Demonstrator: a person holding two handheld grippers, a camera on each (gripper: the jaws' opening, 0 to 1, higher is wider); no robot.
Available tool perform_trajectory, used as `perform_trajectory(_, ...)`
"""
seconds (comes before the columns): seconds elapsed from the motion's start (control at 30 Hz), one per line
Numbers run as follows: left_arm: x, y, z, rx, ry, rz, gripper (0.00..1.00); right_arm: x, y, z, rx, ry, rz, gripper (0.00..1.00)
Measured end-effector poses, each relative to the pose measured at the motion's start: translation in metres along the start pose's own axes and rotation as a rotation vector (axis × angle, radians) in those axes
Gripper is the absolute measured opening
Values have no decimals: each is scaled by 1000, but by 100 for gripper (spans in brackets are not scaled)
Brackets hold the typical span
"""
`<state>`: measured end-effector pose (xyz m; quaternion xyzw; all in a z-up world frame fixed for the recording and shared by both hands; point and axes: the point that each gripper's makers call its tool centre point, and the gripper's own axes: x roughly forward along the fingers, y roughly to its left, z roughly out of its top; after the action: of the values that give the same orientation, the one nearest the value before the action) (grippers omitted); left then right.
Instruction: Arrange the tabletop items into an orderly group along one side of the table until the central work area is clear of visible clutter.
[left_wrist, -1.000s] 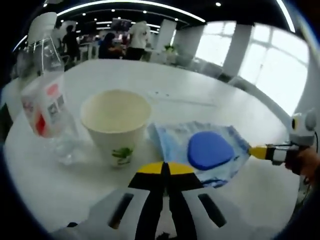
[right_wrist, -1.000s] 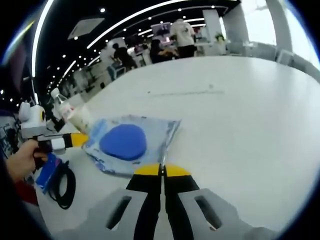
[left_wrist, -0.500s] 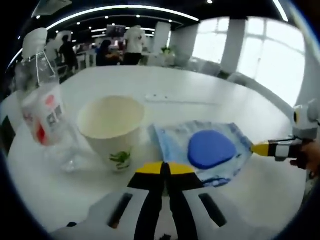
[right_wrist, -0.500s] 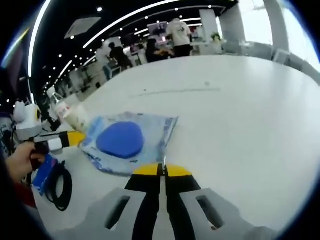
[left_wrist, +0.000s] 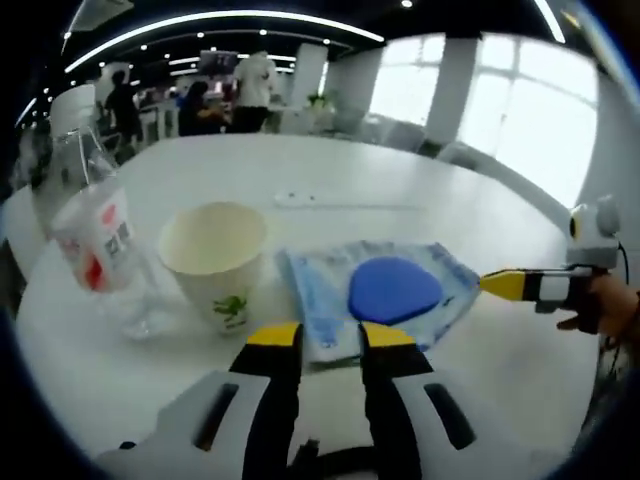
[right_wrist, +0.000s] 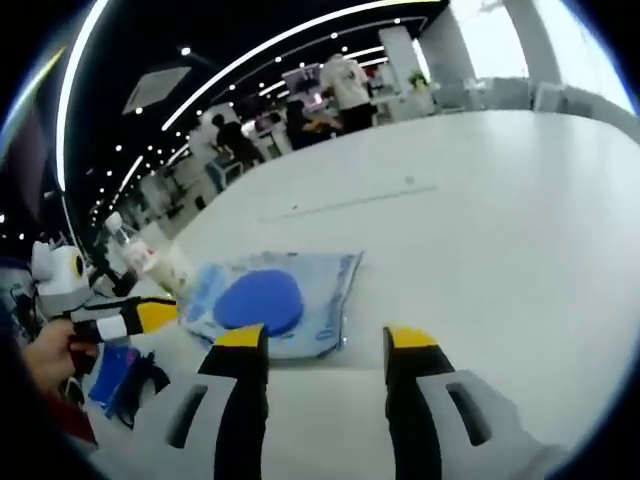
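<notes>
A light blue packet (left_wrist: 385, 290) with a dark blue oval lies flat on the white table (left_wrist: 330, 170). My left gripper (left_wrist: 330, 338) is open, and the packet's near edge lies just between its yellow tips. Left of the packet stand a paper cup (left_wrist: 215, 250) and a clear water bottle (left_wrist: 95, 235). My right gripper (right_wrist: 325, 340) is open just short of the packet (right_wrist: 265, 300), with nothing between its jaws. It also reaches in from the right (left_wrist: 520, 285), held by a hand. The left gripper (right_wrist: 130, 318) shows at the packet's left side.
A blue item and a black cable (right_wrist: 120, 378) lie at the table's left edge in the right gripper view. The bottle (right_wrist: 130, 255) and cup (right_wrist: 175, 265) stand behind the packet there. Broad bare tabletop (right_wrist: 450, 210) stretches beyond. People stand far off.
Both grippers were shut at the packet's edges and have now opened. The packet stays flat on the table. The right gripper has backed off a little.
</notes>
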<state>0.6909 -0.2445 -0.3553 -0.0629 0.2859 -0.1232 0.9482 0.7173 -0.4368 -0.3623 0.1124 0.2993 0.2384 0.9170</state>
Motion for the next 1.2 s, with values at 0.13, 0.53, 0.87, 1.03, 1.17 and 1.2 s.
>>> perform_trajectory(0.13, -14, -11, 3, 32, -13, -45, 31, -9, 11, 2, -5, -4, 20, 55)
perform_trajectory(0.53, -47, -30, 21, 68, -72, -129, 58, -29, 39, 6, -24, -12, 93, 79)
perform_trajectory(0.87, -77, -48, 29, 61, -110, -197, 88, -43, 54, -1, -27, 17, 117, 88)
perform_trajectory(1.03, -88, -46, 25, 86, -106, -187, 99, -50, 62, -6, -37, 29, 118, 88)
perform_trajectory(1.17, -97, -46, 22, 111, -106, -187, 99, -53, 67, -10, -50, 41, 125, 88)
perform_trajectory(1.2, -99, -47, 20, 120, -100, -189, 99, -54, 70, -12, -60, 44, 127, 88)
